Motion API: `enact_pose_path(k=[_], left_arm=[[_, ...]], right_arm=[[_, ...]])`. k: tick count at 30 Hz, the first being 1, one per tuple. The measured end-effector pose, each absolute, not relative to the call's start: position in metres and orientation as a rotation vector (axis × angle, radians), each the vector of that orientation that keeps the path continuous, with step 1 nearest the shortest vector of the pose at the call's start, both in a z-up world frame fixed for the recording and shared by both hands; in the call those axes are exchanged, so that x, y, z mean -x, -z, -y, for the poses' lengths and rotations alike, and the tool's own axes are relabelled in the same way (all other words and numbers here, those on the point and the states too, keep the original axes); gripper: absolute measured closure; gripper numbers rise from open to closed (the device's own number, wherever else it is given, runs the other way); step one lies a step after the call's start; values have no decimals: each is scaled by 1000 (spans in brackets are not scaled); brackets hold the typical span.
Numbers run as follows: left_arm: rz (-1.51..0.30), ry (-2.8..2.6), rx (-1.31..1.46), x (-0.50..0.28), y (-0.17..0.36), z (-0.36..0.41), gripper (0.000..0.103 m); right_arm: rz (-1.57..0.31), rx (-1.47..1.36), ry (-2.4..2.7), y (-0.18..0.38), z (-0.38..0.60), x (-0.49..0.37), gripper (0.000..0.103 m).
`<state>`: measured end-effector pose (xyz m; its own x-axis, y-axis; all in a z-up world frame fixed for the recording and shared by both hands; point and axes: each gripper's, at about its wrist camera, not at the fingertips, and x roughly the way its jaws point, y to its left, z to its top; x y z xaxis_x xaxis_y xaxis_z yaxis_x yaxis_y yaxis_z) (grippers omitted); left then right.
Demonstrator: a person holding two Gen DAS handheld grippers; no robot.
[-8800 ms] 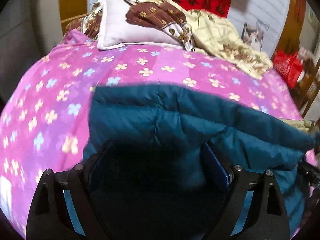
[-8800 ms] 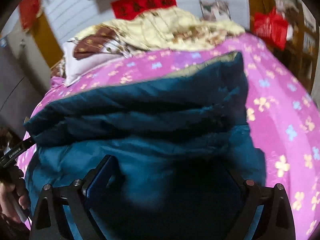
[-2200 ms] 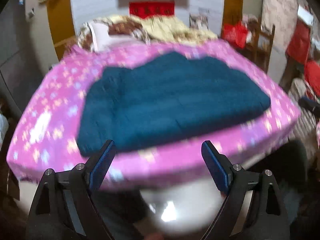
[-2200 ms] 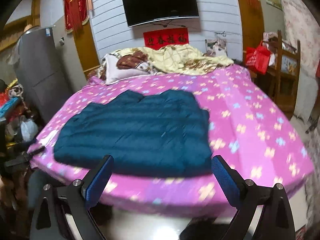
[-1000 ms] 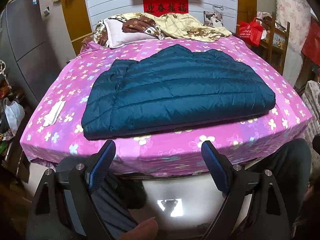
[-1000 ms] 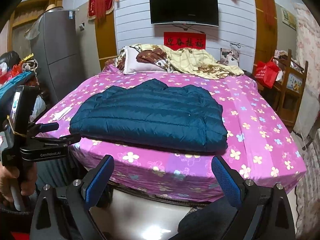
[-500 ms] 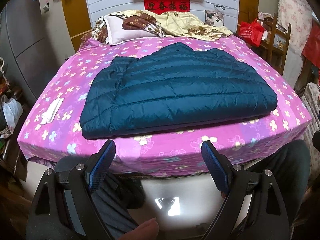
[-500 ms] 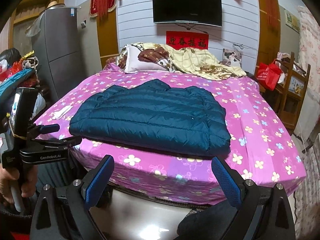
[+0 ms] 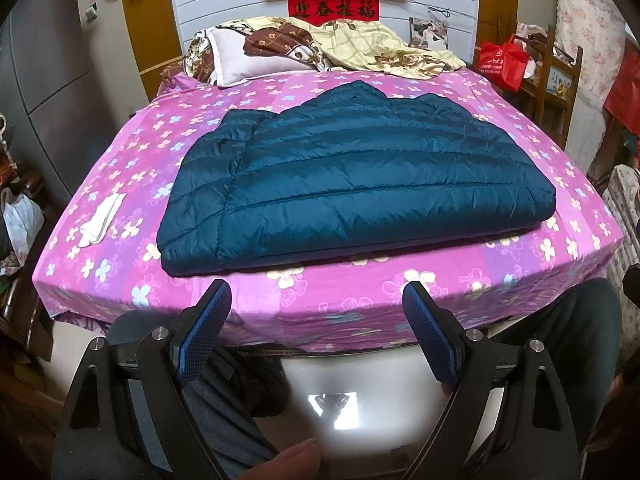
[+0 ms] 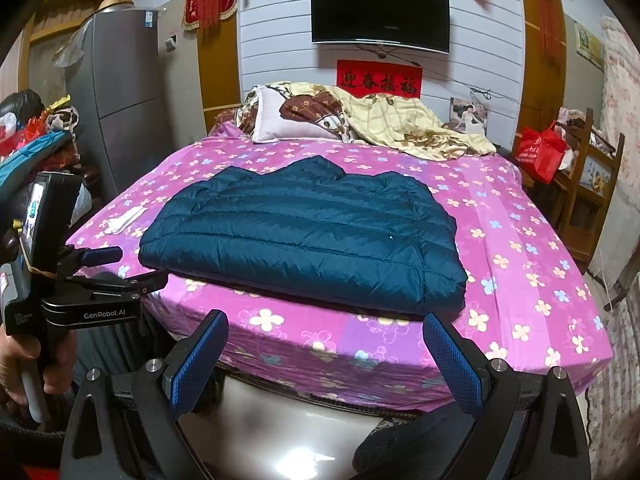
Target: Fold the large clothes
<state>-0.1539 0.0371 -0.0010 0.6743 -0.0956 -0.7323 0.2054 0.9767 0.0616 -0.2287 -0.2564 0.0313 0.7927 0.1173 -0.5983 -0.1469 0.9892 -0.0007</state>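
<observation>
Folded jacket (image 9: 360, 176) lies crosswise on bed (image 9: 440, 288); collar toward pillow (image 9: 256, 64).

Teal quilted jacket (image 9: 352, 176); magenta sheet (image 9: 120, 152), pastel flowers; blue-padded black tool (image 10: 324, 344); red bag (image 10: 538, 154).

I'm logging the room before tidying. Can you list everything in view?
jacket: one, teal, folded flat on the bed.
bed sheet: one, pink with flowers.
pillow: one, pale pink, at the head.
quilt: one, cream and brown, crumpled at the head.
white cloth: one, near the bed's left edge.
television: one, black, on the wall.
red bag: one, right of the bed.
left gripper: fingers open, empty.
right gripper: fingers open, empty.
</observation>
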Motion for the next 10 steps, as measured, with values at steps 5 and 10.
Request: enact_pose_path(k=[5,10], left_arm=[[-815,174,-141,154,2,-37,15],[-803,187,-138,159,3,-35,15]], right_arm=[[-644,46,-141,-31,256,228,6],[-642,45,-141,-30,256,228,6]])
